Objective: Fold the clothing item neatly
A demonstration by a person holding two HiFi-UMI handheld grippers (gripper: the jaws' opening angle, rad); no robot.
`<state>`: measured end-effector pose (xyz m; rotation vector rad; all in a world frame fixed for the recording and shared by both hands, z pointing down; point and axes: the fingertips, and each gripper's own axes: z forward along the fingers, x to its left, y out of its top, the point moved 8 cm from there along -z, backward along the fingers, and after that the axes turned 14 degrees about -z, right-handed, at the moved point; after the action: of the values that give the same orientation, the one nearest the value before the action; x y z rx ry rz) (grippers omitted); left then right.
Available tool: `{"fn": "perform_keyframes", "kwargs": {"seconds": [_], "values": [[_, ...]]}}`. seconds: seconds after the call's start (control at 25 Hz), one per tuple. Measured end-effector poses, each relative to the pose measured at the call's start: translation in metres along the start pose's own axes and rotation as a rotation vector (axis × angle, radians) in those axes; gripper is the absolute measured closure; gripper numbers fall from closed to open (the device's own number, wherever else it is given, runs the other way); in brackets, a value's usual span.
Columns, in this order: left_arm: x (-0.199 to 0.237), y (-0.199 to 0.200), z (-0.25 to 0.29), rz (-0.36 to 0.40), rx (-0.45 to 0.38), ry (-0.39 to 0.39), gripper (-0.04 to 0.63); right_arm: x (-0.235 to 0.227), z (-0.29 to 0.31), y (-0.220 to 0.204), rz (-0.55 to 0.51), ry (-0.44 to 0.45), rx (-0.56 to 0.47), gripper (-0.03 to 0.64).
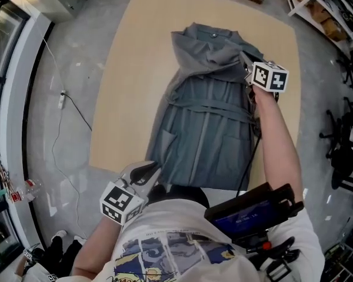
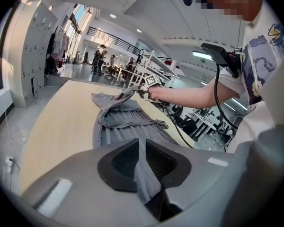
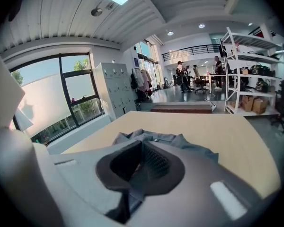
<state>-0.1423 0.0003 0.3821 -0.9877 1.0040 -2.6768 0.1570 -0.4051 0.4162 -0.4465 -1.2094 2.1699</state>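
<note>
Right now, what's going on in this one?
A person is working a grey garment spread on a tan table, with a hand-held gripper in each hand. The left gripper is shut on the garment's near edge; the right gripper is shut on fabric toward its far end, right side. The far end is bunched, not neatly folded.

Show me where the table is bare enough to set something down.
Widest bare patch: the table left of the grey garment, out to its left edge. A smaller strip lies beyond the collar. Crowded: the right side, with the right gripper, arm and cable.
</note>
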Motion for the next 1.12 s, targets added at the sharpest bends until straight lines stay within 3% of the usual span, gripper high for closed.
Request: {"fn": "perform_keyframes", "kwargs": {"seconds": [0.28, 0.64, 1.12], "values": [[-0.015, 0.005, 0.024, 0.008, 0.035, -0.003, 0.546, -0.04, -0.006, -0.047, 0.109, -0.028, 0.04, 0.598], [-0.022, 0.012, 0.05, 0.003, 0.066, 0.008, 0.545, -0.054, 0.006, -0.112, 0.167, -0.035, 0.165, 0.593], [-0.031, 0.018, 0.072, 0.023, 0.084, -0.011, 0.546, -0.068, -0.011, -0.134, 0.13, -0.063, 0.2, 0.568]]}}
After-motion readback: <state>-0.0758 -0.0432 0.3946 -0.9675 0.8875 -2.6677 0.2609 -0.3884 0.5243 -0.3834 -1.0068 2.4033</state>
